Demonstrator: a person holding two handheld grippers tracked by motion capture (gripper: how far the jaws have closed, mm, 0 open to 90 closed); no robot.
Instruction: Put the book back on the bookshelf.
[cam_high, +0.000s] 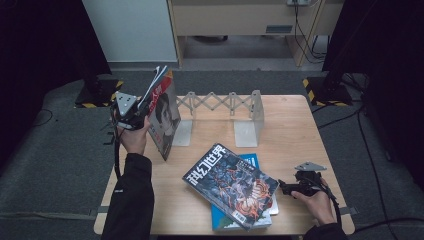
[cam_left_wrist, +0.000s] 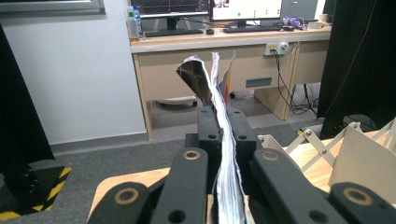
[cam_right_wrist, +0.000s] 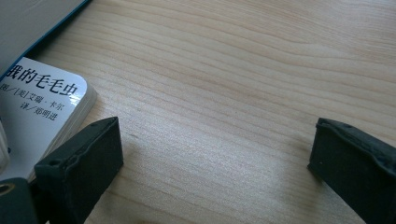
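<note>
The right gripper (cam_high: 286, 187) is resting jaws spread beside the stacked books (cam_high: 235, 187). Beyond those books, the left gripper (cam_high: 142, 111) is clamping a magazine (cam_high: 162, 117) upright, just left of the folding bookend rack (cam_high: 220, 107).

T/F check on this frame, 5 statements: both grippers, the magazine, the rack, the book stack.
1. The left gripper is shut on a magazine. True.
2. The magazine lies flat on the table. False: it stands upright on its lower edge at the left end of the table, just left of the rack.
3. The right gripper is open with bare wood between its jaws. True.
4. The expanding metal rack already holds two books. False: nothing stands between its plates.
5. The right gripper holds the top book of the stack. False: it grips nothing; in the high view it sits on the table just right of the stack.
</note>
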